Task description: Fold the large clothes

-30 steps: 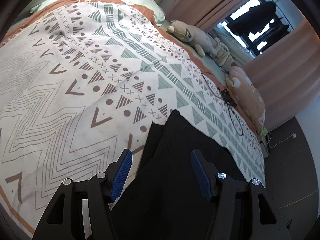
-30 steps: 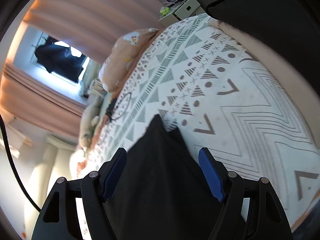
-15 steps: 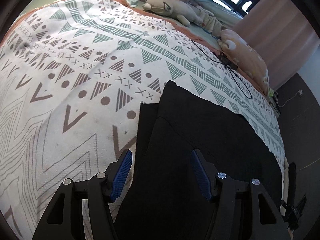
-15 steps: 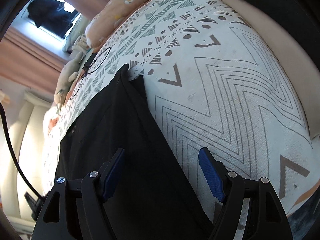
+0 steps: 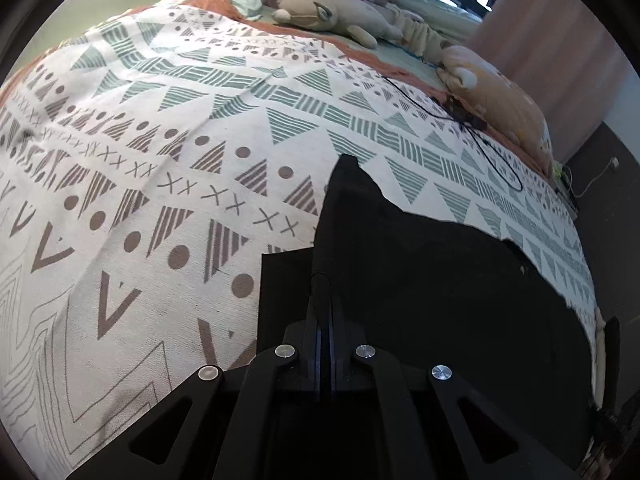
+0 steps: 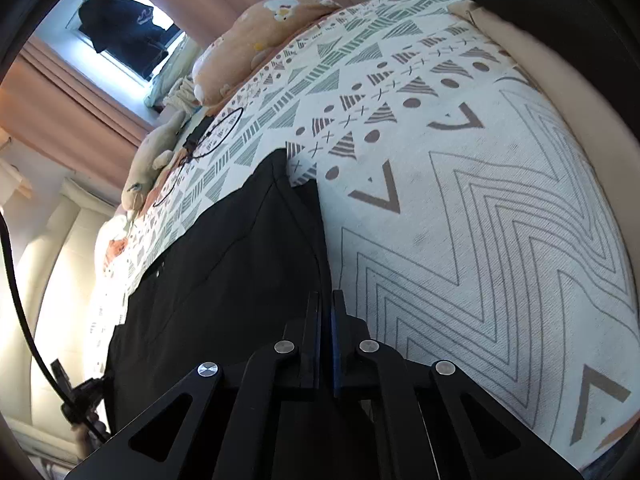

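Both tools had just snapped shut from wide open: the left tool (image 5: 325,316) pinched a raised ridge of the black garment (image 5: 432,280) on the patterned bedspread (image 5: 160,160), the right tool (image 6: 327,312) its edge; folding could probably start.

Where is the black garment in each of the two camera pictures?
Left wrist view: black garment fills the lower right, running up from the tongs to a point near the middle.
Right wrist view: black garment fills the lower left.
Shared landmark: the looped black cable on the patterned blanket.
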A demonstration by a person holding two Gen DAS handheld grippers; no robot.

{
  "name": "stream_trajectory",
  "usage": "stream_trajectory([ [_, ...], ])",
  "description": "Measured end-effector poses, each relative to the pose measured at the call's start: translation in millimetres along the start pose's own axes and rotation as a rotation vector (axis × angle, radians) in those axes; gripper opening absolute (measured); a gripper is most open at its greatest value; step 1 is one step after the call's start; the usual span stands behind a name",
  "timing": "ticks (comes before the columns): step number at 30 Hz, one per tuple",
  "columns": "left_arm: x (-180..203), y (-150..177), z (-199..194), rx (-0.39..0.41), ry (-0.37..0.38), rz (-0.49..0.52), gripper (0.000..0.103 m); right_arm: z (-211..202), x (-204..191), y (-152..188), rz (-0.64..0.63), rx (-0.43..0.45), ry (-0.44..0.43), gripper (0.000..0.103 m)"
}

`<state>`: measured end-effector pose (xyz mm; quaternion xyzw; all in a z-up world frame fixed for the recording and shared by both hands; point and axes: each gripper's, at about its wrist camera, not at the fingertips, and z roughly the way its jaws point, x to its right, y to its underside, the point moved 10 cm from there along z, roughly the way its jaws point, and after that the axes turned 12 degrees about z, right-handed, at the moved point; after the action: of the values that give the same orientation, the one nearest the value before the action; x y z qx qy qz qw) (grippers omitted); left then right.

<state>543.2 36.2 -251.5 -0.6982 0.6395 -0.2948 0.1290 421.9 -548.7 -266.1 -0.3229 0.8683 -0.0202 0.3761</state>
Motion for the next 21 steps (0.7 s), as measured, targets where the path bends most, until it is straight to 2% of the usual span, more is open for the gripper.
stream_trajectory([
  [2,-5.3,2.4,8.7,-0.031,0.006,-0.040,0.002,-2.0,6.6,-2.3,0.004,0.020,0.042,0.002],
  [5,0.0,8.9,16.9,-0.089,-0.002,-0.019,0.003,-6.5,16.1,-3.7,0.037,0.013,0.078,0.002],
  [8,4.5,10.0,2.2,-0.080,0.017,-0.012,0.008,-18.1,19.6,-3.7,0.058,0.011,0.069,0.004],
  [9,5.5,10.0,-4.7,-0.071,0.033,-0.018,0.017,-23.4,18.6,-3.8,0.053,0.018,0.073,0.005],
  [10,5.1,10.2,-12.3,-0.058,0.041,-0.024,0.032,-28.4,17.2,-3.1,0.043,0.022,0.078,0.006],
  [11,3.5,10.6,-21.2,-0.041,0.040,-0.029,0.040,-33.1,14.6,-1.5,0.036,0.020,0.078,0.006],
  [12,1.7,10.8,-31.0,-0.017,0.036,-0.034,0.055,-37.1,11.0,0.9,0.031,0.013,0.067,0.010],
  [13,0.0,11.5,-40.8,0.006,0.035,-0.037,0.060,-40.3,7.4,3.1,0.024,0.009,0.058,0.017],
  [16,-5.6,20.5,-63.3,0.030,0.054,-0.055,0.060,-53.4,-6.3,11.2,-0.013,0.017,0.052,0.033],
  [21,-23.4,50.1,-90.4,0.037,0.069,-0.103,0.060,-67.0,-31.9,31.9,-0.067,-0.007,0.016,0.034],
])
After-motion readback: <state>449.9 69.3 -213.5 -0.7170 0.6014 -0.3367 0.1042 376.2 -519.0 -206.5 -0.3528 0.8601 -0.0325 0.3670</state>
